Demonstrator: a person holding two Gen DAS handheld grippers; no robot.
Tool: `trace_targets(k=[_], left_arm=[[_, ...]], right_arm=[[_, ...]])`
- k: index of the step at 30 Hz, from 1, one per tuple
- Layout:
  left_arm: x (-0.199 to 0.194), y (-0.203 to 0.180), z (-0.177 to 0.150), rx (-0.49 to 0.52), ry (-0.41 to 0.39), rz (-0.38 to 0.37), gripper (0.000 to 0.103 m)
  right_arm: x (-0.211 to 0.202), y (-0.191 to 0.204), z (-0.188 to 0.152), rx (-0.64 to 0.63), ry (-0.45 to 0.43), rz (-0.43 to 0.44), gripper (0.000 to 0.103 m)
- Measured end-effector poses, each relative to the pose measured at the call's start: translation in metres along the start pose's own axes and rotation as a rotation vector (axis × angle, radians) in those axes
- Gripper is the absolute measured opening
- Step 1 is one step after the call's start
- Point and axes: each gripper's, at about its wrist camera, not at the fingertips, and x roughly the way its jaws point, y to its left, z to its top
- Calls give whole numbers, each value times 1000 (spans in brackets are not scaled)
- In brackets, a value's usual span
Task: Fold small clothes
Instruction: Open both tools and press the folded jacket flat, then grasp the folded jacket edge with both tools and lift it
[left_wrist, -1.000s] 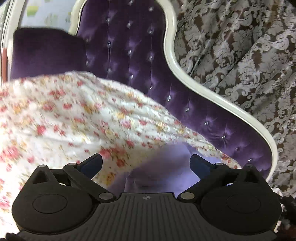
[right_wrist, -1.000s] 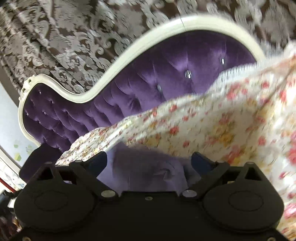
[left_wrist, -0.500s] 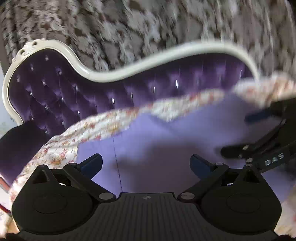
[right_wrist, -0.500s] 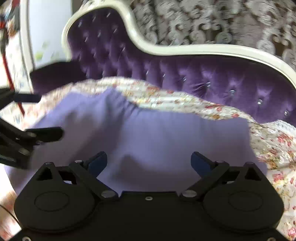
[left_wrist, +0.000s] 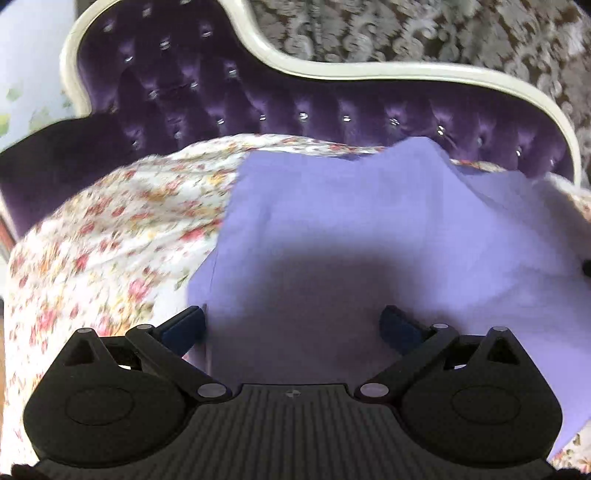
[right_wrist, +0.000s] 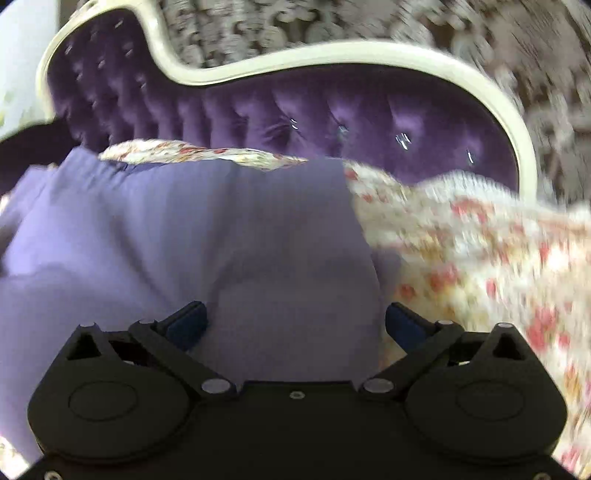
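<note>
A lavender cloth garment (left_wrist: 369, 229) lies spread on a floral sheet (left_wrist: 110, 240) over a purple sofa seat. It also shows in the right wrist view (right_wrist: 221, 229). My left gripper (left_wrist: 293, 328) is open, its blue-padded fingers wide apart just above the garment's near left part. My right gripper (right_wrist: 295, 321) is open too, above the garment's near right edge, where the cloth meets the floral sheet (right_wrist: 480, 251). Neither gripper holds anything.
A tufted purple sofa back (left_wrist: 295, 96) with a cream curved frame (left_wrist: 369, 72) rises behind the seat. A patterned brown-and-grey curtain (left_wrist: 443, 33) hangs behind it. A dark purple armrest (left_wrist: 55, 155) stands at the left.
Both views have swung round to face the sofa back squarely. The garment now lies spread under both open grippers, and the right gripper no longer shows in the left view.
</note>
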Motion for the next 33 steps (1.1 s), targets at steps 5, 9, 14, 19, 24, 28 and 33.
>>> trace_targets(k=[5, 9, 14, 19, 24, 28, 33], left_arm=[[-9, 23, -11, -165, 42, -103, 103], [-15, 27, -17, -197, 61, -134, 103], [-28, 37, -27, -261, 66, -188, 101], [-43, 51, -35, -308, -2, -209, 101], [-32, 50, -37, -345, 101, -280, 101], [-22, 40, -39, -380, 154, -303, 102], [-22, 33, -29, -345, 143, -347, 55]], right_arm=[[-12, -27, -20, 203, 51, 158, 102], [-24, -33, -28, 252, 64, 253, 102], [-30, -45, -36, 303, 73, 340, 102], [-33, -54, -41, 360, 69, 385, 102], [-34, -56, -44, 377, 64, 410, 103], [-34, -58, -46, 386, 59, 425, 103], [-37, -51, -43, 334, 65, 387, 72]])
